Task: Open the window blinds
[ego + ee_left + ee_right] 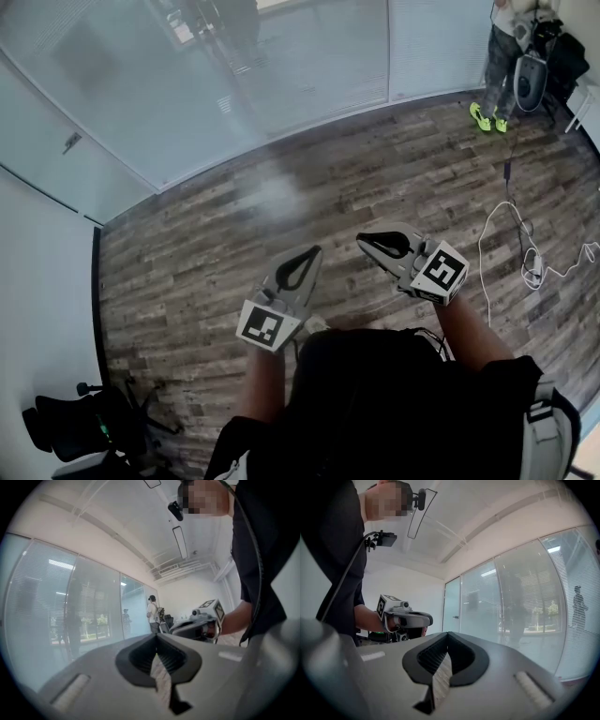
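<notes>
Left gripper (pixel 305 262), right gripper (pixel 373 244): fingers closed, empty, parked near the body. Blinds (pixel 309 56) shut, far off; probably nothing in reach yet.

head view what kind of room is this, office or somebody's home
Probably an office or lab rather than a home: a long glass partition wall hung with slatted blinds, a bare wood-plank floor, and a black swivel chair in the corner.
</notes>
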Demonstrator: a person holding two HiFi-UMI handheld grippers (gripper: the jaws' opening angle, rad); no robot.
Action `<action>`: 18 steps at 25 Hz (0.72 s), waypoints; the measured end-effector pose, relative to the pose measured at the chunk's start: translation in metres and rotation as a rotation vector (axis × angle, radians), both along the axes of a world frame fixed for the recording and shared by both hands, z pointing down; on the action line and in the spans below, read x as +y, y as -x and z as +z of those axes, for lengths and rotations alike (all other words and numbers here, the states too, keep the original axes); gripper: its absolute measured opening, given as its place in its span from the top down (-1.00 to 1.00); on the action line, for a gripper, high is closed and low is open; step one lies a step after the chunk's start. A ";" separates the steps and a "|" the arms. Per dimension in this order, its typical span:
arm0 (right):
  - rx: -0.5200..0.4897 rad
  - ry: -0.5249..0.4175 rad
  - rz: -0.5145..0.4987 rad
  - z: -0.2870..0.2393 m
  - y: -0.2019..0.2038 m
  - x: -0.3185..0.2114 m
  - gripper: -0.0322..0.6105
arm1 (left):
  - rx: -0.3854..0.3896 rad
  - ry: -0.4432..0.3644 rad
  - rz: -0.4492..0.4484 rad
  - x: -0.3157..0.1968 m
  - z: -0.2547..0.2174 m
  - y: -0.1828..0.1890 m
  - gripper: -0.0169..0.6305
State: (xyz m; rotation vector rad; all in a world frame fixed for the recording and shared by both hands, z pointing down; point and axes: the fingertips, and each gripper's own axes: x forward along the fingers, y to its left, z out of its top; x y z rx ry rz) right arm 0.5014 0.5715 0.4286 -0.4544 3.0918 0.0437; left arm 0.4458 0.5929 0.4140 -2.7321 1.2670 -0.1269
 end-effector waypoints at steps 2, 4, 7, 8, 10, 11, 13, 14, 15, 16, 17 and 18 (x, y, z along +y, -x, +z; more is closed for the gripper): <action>0.001 0.006 -0.011 0.002 0.000 0.002 0.89 | 0.000 0.004 -0.006 0.001 0.001 0.000 0.93; 0.009 0.012 -0.030 0.004 0.002 0.005 0.89 | 0.004 0.010 -0.012 0.004 0.002 0.001 0.93; 0.019 0.012 -0.057 0.006 0.009 0.009 0.89 | 0.012 0.018 -0.023 0.003 0.003 0.006 0.93; 0.018 0.012 -0.062 0.006 0.011 0.009 0.89 | 0.013 0.018 -0.028 0.002 0.003 0.009 0.93; 0.015 0.015 -0.072 0.006 0.014 0.010 0.89 | 0.015 0.018 -0.037 0.001 0.003 0.013 0.94; 0.016 0.015 -0.076 0.006 0.014 0.010 0.89 | 0.016 0.018 -0.041 0.001 0.003 0.014 0.93; 0.017 0.015 -0.080 0.006 0.016 0.010 0.89 | 0.019 0.015 -0.047 0.002 0.003 0.017 0.93; 0.016 0.016 -0.081 0.005 0.017 0.009 0.89 | 0.019 0.014 -0.051 0.002 0.002 0.019 0.93; 0.014 0.016 -0.083 0.004 0.018 0.009 0.89 | 0.019 0.013 -0.054 0.001 0.002 0.020 0.93; 0.012 0.016 -0.085 0.004 0.019 0.008 0.89 | 0.020 0.012 -0.056 0.001 0.002 0.020 0.93; 0.011 0.016 -0.087 0.004 0.019 0.008 0.89 | 0.021 0.012 -0.058 0.001 0.003 0.021 0.94; 0.013 0.017 -0.090 0.004 0.020 0.007 0.89 | 0.023 0.014 -0.060 0.000 0.004 0.021 0.94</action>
